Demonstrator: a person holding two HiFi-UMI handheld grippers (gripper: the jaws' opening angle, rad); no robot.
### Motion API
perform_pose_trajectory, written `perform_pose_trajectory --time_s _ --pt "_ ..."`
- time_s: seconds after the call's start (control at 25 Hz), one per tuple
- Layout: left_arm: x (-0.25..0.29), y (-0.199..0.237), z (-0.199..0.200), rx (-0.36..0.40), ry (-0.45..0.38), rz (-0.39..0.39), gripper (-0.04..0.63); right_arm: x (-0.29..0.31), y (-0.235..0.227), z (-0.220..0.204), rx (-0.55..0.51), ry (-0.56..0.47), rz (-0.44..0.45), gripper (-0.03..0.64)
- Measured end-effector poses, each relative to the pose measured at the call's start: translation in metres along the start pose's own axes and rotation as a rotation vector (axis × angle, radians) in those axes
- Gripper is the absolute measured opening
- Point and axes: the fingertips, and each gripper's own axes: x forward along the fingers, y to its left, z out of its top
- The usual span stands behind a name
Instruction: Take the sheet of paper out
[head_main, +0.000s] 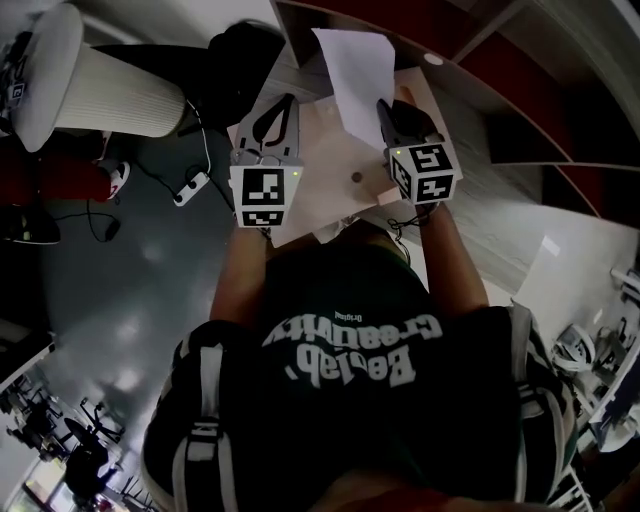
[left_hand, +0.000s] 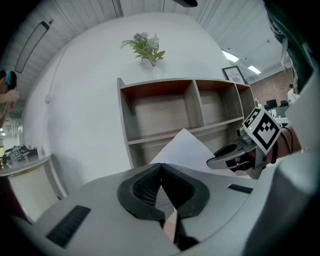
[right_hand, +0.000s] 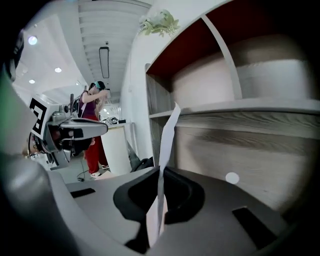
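Note:
A white sheet of paper (head_main: 355, 65) stands up from my right gripper (head_main: 387, 106), which is shut on its lower edge. In the right gripper view the sheet (right_hand: 167, 140) shows edge-on, pinched between the closed jaws of the right gripper (right_hand: 161, 172). A tan envelope (head_main: 325, 160) with a round clasp lies below, over the table. My left gripper (head_main: 288, 100) is at its left edge, shut on a thin tan strip of it (left_hand: 170, 222). From the left gripper (left_hand: 161, 169) I see the sheet (left_hand: 185, 150) and the right gripper (left_hand: 232, 156) beyond.
A wooden shelf unit (left_hand: 165, 110) with open compartments stands against the wall ahead, a small plant (left_hand: 146, 47) on top. A white ribbed pedestal table (head_main: 110, 95) is at the left, with cables and a power strip (head_main: 190, 187) on the floor. A person (right_hand: 95, 125) stands far off.

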Motion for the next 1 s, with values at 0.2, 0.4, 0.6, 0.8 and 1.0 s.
perform_pose_trajectory --time_s 0.2,0.4,0.6,0.8,1.0 --pt "-0.009 0.01 0.014 0.008 -0.046 -0.066 0.018 -0.014 0.021 0.013 -0.025 -0.012 -0.079 0.034" --pt "-0.017 0.023 0.022 0.008 -0.084 -0.139 0.018 -0.02 0.036 0.017 -0.003 -0.005 -0.167 0.034" --pt "-0.031 0.032 0.027 0.012 -0.12 -0.209 0.018 -0.032 0.055 0.033 0.001 -0.039 -0.253 0.034" --pt "-0.05 0.034 0.031 0.023 -0.163 -0.278 0.018 -0.05 0.083 0.045 0.009 -0.087 -0.326 0.034" --pt "-0.071 0.032 0.031 0.039 -0.184 -0.328 0.018 -0.068 0.107 0.05 0.011 -0.119 -0.39 0.034"
